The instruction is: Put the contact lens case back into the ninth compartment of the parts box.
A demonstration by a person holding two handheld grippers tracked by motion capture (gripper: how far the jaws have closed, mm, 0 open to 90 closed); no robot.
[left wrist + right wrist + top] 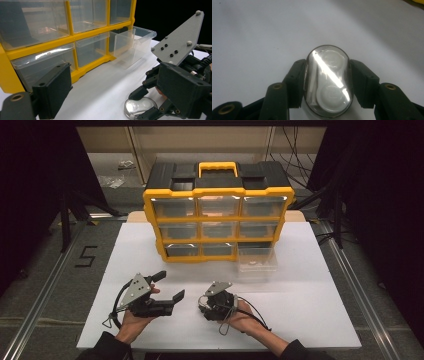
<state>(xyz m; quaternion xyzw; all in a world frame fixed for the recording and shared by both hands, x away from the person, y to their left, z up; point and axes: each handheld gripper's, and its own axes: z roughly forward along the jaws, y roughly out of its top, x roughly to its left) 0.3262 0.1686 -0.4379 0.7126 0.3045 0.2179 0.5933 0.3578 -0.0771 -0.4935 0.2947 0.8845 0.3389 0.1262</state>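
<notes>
Right tongs [327, 83] clenched on the clear case [327, 81], low on the worktop [300, 320] — smooth curved shell, could squirt out w/ a skewed lift. Left tongs [169, 286] released, idle nearby; open drawer [257, 259] well apart.

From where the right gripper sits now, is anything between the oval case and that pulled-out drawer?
Nothing visible. The right gripper clamps the oval case on the table; bare white surface runs to the open drawer at the organizer's bottom right.
</notes>
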